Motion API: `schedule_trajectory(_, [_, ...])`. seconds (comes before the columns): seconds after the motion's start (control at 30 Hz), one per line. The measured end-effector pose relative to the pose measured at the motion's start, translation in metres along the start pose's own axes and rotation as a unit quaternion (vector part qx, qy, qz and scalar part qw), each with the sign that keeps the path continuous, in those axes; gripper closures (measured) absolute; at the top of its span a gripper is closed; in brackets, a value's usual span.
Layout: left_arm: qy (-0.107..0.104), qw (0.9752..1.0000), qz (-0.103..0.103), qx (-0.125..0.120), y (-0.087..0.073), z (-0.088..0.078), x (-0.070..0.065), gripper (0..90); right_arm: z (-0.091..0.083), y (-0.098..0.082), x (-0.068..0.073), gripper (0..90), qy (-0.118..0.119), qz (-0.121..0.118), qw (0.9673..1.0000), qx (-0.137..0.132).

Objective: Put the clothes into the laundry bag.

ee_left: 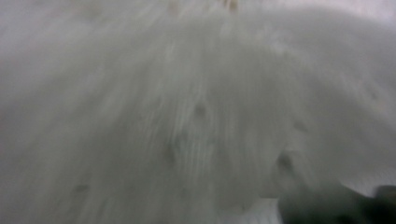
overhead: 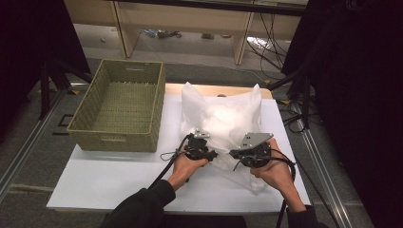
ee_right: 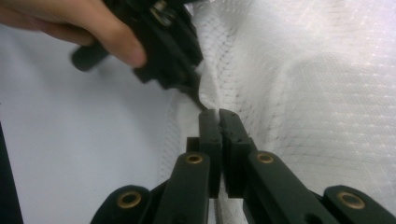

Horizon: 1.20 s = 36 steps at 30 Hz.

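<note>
A puffy white mesh bag lies on the white table, its near edge between my two grippers. My right gripper grips that edge: in the right gripper view its jaws stand pressed together on the mesh fabric. My left gripper meets the same edge from the left; in the right gripper view its black tip digs into the fabric beside my right jaws, held by a hand. Blurred white mesh lies very close in the left gripper view, and I cannot tell how its jaws stand.
A green woven basket stands on the table's far left corner, nothing visible inside it. Bare white table lies in front of the basket. A dark blurred shape sits at the lower right of the left gripper view. Cables trail from both grippers toward the person.
</note>
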<state>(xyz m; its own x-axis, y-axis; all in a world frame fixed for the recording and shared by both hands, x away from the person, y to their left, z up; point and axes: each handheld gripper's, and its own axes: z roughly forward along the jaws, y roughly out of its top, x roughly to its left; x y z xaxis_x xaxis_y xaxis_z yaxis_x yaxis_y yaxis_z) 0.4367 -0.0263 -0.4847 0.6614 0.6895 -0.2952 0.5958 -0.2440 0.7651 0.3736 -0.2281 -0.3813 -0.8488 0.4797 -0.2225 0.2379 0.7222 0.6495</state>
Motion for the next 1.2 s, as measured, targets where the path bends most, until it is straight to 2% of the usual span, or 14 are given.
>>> schedule_trajectory(0.13, [-0.007, 0.9988, -0.019, -0.044, 0.011, 0.016, -0.006, 84.4, 0.002, -0.001, -0.001, 89.7, 0.008, 0.000, 1.0000, -0.003])
schedule_trajectory(0.17, [-0.009, 0.9977, -0.002, -0.068, 0.020, 0.020, -0.011, 84.7, 0.002, -0.001, 0.000, 89.7, 0.015, 0.001, 0.9999, -0.005])
schedule_trajectory(0.23, [-0.015, 0.9966, 0.009, -0.081, 0.025, 0.023, -0.013, 84.7, 0.001, 0.000, 0.001, 89.7, 0.020, -0.003, 0.9998, 0.000])
schedule_trajectory(0.27, [0.001, 0.9954, 0.040, -0.087, 0.027, 0.031, -0.010, 84.5, 0.000, 0.000, 0.000, 89.7, 0.016, -0.003, 0.9999, -0.001])
schedule_trajectory(0.33, [0.009, 0.9960, 0.047, -0.076, 0.024, 0.037, -0.005, 82.5, -0.002, 0.000, -0.001, 89.7, 0.015, 0.004, 0.9999, -0.001])
schedule_trajectory(0.4, [-0.004, 0.9980, 0.029, -0.056, 0.022, 0.037, 0.000, 80.5, -0.002, -0.001, 0.000, 89.7, 0.013, 0.007, 0.9999, 0.000])
schedule_trajectory(0.43, [-0.004, 0.9980, 0.038, -0.051, 0.022, 0.033, -0.003, 77.5, -0.001, -0.002, -0.001, 89.7, 0.013, -0.005, 0.9999, 0.003])
schedule_trajectory(0.53, [0.002, 0.9971, 0.075, -0.011, 0.022, 0.013, -0.007, 61.8, 0.003, -0.004, -0.003, 89.6, 0.014, 0.001, 0.9999, 0.006])
schedule_trajectory(0.63, [0.005, 0.9962, 0.086, 0.010, 0.018, -0.010, -0.004, 45.3, 0.003, -0.006, -0.004, 89.6, 0.011, 0.009, 0.9999, 0.004])
schedule_trajectory(0.8, [0.002, 0.9970, 0.076, 0.007, 0.009, -0.040, 0.011, 35.5, 0.003, -0.005, -0.002, 89.5, 0.007, 0.012, 0.9999, 0.003])
schedule_trajectory(0.87, [0.016, 0.9983, 0.053, 0.017, 0.000, -0.054, 0.024, 36.2, 0.002, -0.003, -0.003, 89.5, 0.009, 0.009, 0.9999, -0.001])
schedule_trajectory(1.0, [0.050, 0.9971, 0.037, 0.043, -0.007, -0.059, 0.037, 43.8, 0.002, -0.004, -0.003, 89.5, 0.011, 0.009, 0.9999, -0.001])
schedule_trajectory(1.07, [0.047, 0.9981, 0.001, 0.039, -0.011, -0.055, 0.041, 47.5, 0.003, -0.004, -0.004, 89.5, 0.007, 0.006, 1.0000, -0.001])
schedule_trajectory(1.2, [0.048, 0.9981, -0.003, 0.037, -0.008, -0.038, 0.040, 46.0, 0.003, -0.003, -0.003, 89.5, 0.010, 0.012, 0.9999, 0.000])
